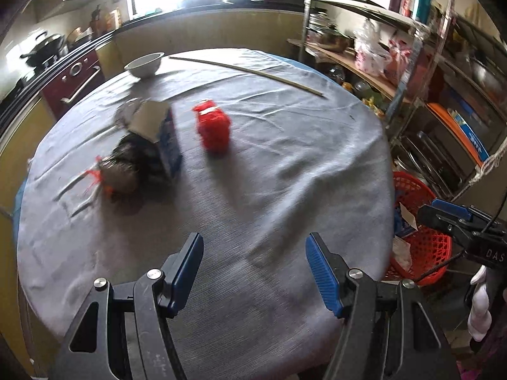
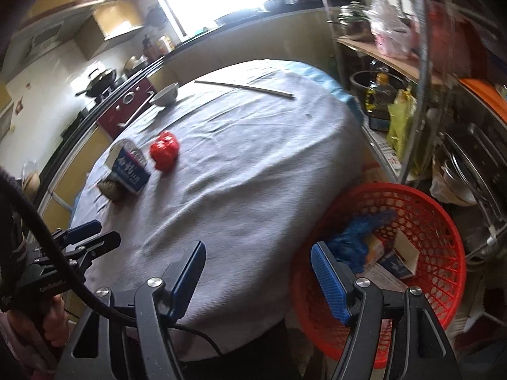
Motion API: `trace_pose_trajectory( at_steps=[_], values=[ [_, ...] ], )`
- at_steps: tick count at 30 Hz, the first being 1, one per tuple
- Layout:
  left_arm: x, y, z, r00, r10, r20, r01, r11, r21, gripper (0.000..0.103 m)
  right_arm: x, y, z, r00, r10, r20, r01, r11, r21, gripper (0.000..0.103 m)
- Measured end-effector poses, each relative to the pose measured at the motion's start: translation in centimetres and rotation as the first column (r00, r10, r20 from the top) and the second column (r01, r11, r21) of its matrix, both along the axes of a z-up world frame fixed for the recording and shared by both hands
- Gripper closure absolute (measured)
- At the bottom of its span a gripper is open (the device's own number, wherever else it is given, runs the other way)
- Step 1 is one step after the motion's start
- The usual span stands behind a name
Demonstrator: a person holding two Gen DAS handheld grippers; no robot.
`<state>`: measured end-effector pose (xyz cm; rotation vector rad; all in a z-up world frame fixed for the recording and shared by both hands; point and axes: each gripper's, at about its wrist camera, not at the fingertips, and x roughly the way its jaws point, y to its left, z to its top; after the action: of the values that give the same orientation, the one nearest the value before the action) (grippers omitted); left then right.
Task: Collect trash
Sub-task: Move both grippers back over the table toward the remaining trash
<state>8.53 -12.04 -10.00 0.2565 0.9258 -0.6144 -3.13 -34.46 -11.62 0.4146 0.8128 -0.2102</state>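
While the grey-clothed round table (image 1: 253, 190) is filling most of both views, the red mesh basket (image 2: 427, 221) is sitting on the floor just beside the table's near right edge, below the level of the tabletop. It is holding collected trash: a crumpled blue wrapper (image 2: 358, 237), a small carton (image 2: 402, 256) and some paper. A metal shelf rack (image 1: 412, 63) is standing beyond the table's right edge, crowded with pots, bottles and bags.

On the table itself, the remaining trash is lying toward the left side, well apart from the basket. A blue and white carton (image 1: 164, 139) with its top torn open is lying tilted, touching a dark brownish clump (image 1: 126, 171) with bits of red on it at its near left side; motion blur is hiding what the clump is. A crumpled red wrapper (image 1: 214, 129) is lying just beside the carton, on its right, toward the table's middle. A white bowl (image 1: 144, 65) is resting near the far left edge, and a long pale stick (image 1: 247, 71) is lying across the far edge.

The left tongs (image 1: 255, 259) are hovering over the near edge of the table, pointing toward the trash, their blue-padded fingers spread wide apart and gripping nothing. The right tongs (image 2: 258, 269) are hanging at the near right edge, one finger over the cloth and the other over the basket rim, likewise spread apart and bare.
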Motion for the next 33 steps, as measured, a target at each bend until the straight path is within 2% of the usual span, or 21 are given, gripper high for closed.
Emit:
trace_pose_trajectory(
  at_steps=[10,19,24,33],
  values=[
    [1.1,5.6,-0.5,0.994,0.106,0.008,-0.105,0.994,-0.009,0.035,2.6,6.1,1.2,0.990,0.137,-0.029,-0.139,0.987,-0.077,0.030],
    [2.3,10.7,-1.1,0.979,0.203,0.020,-0.202,0.979,-0.012,0.035,5.5,11.7,1.8,0.968,0.248,-0.037,-0.251,0.960,-0.125,0.030],
    [2.9,13.3,-0.9,0.966,0.255,0.030,-0.255,0.967,-0.020,0.035,6.7,14.2,2.3,0.956,0.294,-0.023,-0.294,0.945,-0.143,0.030],
    [3.3,16.4,-1.5,0.954,0.299,0.024,-0.299,0.954,-0.017,0.035,7.9,17.2,1.2,0.937,0.343,-0.067,-0.349,0.929,-0.123,0.030]
  ],
)
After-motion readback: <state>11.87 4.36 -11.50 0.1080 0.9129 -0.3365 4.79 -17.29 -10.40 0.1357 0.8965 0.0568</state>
